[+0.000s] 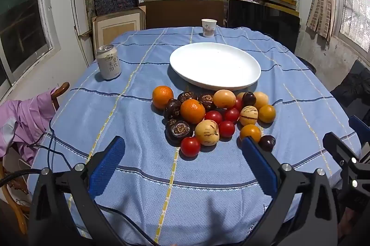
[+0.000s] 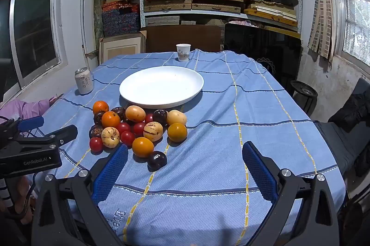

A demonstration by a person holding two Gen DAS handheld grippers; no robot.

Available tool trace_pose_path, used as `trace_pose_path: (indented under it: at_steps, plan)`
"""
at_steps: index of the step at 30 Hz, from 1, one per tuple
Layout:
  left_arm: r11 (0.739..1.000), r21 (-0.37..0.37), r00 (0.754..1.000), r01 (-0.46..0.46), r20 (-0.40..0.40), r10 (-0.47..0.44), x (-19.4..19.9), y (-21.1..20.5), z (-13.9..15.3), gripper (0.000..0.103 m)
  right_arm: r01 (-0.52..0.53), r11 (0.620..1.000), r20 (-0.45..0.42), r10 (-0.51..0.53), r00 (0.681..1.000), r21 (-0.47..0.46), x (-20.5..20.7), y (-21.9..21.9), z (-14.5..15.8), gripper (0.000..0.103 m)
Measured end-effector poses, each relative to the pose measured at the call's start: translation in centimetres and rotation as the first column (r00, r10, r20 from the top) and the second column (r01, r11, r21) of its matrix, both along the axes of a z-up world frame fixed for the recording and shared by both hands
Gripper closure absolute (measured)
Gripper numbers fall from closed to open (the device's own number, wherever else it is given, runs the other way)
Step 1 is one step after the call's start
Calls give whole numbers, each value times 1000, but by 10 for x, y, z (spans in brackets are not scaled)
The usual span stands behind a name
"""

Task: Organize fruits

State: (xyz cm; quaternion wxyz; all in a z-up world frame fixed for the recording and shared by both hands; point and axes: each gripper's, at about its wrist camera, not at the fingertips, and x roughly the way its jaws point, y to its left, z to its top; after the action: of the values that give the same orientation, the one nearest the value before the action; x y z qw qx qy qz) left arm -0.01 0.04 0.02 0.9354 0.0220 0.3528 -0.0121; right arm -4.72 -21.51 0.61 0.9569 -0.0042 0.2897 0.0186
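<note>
Both grippers were held above the near edge of the table (image 2: 266,107), jaws wide apart and holding nothing. The left gripper (image 1: 182,156) faced the fruit pile (image 1: 212,117), which lay just ahead of its fingertips. The right gripper (image 2: 185,156) had the pile ahead and to its left. The plate (image 1: 215,64), bare, stood directly beyond the pile, its near rim just beside the farthest fruits.

Step in hand, by judgement: the start of sorting, with no fruit yet lifted or plated. The next move would call for a short forward reach and a gentle closing on an outlying piece. The dark plum (image 2: 157,160), just ahead of the right gripper's left finger, seemed the easiest, being loose at the pile's near edge (round fruits may roll if nudged).

Counts, as far as overlap allowed:
- two oranges
- two smooth yellow-orange fruits
- about six red tomatoes
- two striped cream melons
- two plain tan fruits
- two dark plums
- about four brown water chestnuts

Also present were one can (image 1: 108,62), ahead and left of the left gripper, and one cup (image 1: 208,27) beyond the plate.
</note>
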Motion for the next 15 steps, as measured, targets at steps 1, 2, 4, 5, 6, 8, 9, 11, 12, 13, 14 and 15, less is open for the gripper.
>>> trace_pose_path:
  at_steps: [1, 2, 4, 5, 6, 8, 9, 11, 12, 13, 14, 15]
  plan:
    - [1000, -2, 1000, 0, 1, 0, 0, 0, 0, 4, 0, 1000, 3, 0, 1000, -2, 0, 0, 0, 4]
    - [1000, 0, 1000, 0, 1, 0, -1, 0, 0, 4, 1, 1000, 4, -1, 1000, -2, 0, 0, 0, 4]
    - [1000, -7, 1000, 1, -5, -1, 0, 0, 0, 4, 0, 1000, 4, 0, 1000, -1, 0, 0, 0, 4]
    - [1000, -8, 1000, 0, -6, 0, 0, 1, 0, 4, 0, 1000, 4, 0, 1000, -2, 0, 0, 0, 4]
    - [1000, -9, 1000, 0, -7, 0, 0, 1, 0, 4, 0, 1000, 4, 0, 1000, -2, 0, 0, 0, 4]
    - [1000, -6, 1000, 0, -7, 0, 0, 0, 0, 4, 0, 1000, 3, 0, 1000, -2, -1, 0, 1, 4]
    - [1000, -6, 1000, -1, -7, 0, 0, 0, 0, 4, 0, 1000, 4, 0, 1000, -2, -1, 1, 1, 4]
    - [1000, -6, 1000, 1, -8, -1, 0, 0, 0, 4, 0, 1000, 1, 0, 1000, 2, 1, -1, 0, 4]
    - [1000, -5, 1000, 1, -7, -1, 0, 0, 0, 4, 0, 1000, 1, 0, 1000, 2, 0, -1, 0, 4]
    - [1000, -5, 1000, 1, -8, -1, 0, 0, 0, 4, 0, 1000, 1, 0, 1000, 2, 0, -1, 0, 4]
    - [1000, -5, 1000, 0, -8, 0, 0, 0, 0, 4, 0, 1000, 2, 0, 1000, 1, 0, -1, 0, 4]
    - [1000, -5, 1000, 0, -8, 0, 0, 0, 0, 4, 0, 1000, 2, 0, 1000, 1, 0, -1, 0, 4]
